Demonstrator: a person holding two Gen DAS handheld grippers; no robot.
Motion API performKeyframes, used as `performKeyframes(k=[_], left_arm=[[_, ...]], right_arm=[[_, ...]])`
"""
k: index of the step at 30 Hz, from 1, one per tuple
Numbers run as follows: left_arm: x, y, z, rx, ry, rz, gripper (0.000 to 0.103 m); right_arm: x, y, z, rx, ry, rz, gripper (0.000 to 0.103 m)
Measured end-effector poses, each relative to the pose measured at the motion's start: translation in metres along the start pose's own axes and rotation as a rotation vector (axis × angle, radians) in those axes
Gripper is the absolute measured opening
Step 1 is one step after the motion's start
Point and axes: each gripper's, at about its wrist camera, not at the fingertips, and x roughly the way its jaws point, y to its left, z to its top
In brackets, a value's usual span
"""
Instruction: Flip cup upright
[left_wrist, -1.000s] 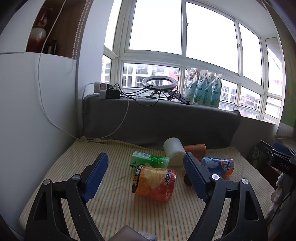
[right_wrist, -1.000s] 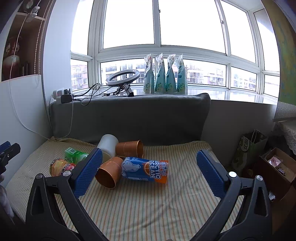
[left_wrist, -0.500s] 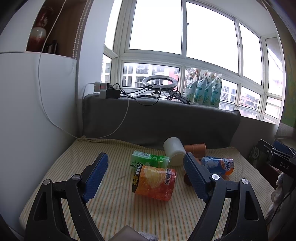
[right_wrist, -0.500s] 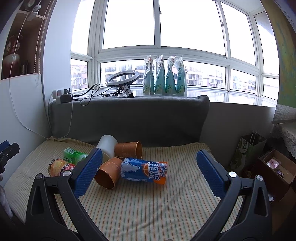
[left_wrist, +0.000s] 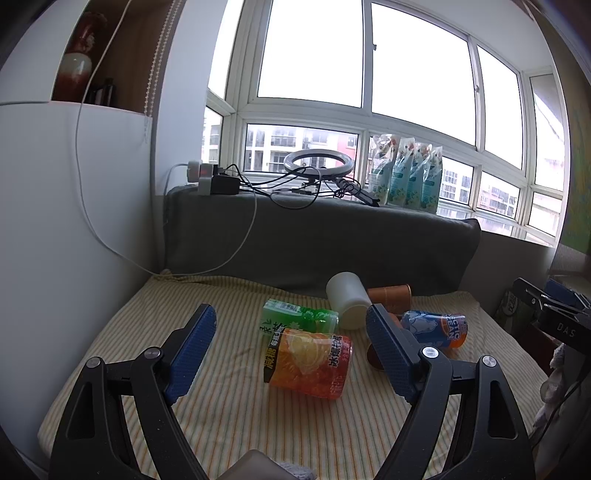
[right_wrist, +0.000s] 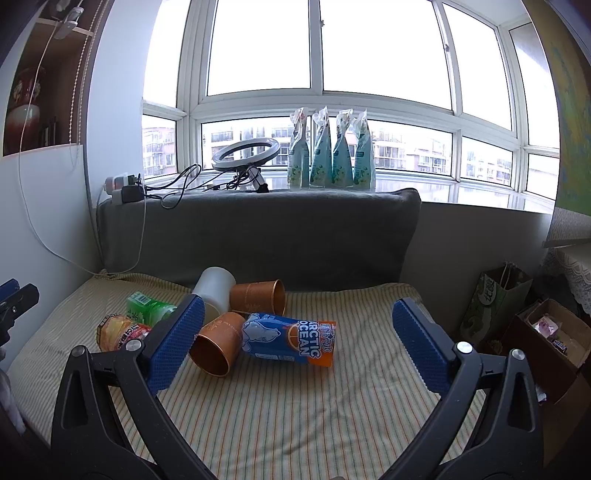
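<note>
The blue cup (right_wrist: 290, 341) was seen lying on its side, ahead of the right tool (right_wrist: 295, 345), whose jaws were spread; the left tool (left_wrist: 291, 349) was likewise held apart.

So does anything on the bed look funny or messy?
Yes. All six cups lie tipped on their sides: the white cup, two copper cups, the blue Arctic Ocean cup, the green cup and the orange cup. Nothing looks spilled.
</note>
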Motion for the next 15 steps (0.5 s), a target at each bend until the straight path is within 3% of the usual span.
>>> performKeyframes(k=[15], left_arm=[[0.0005,-0.0008,-0.0017,0.001,0.001,-0.002,0.083]], right_arm=[[0.0028,0.0059,-0.004,-0.015,0.011,0.007,0.103]])
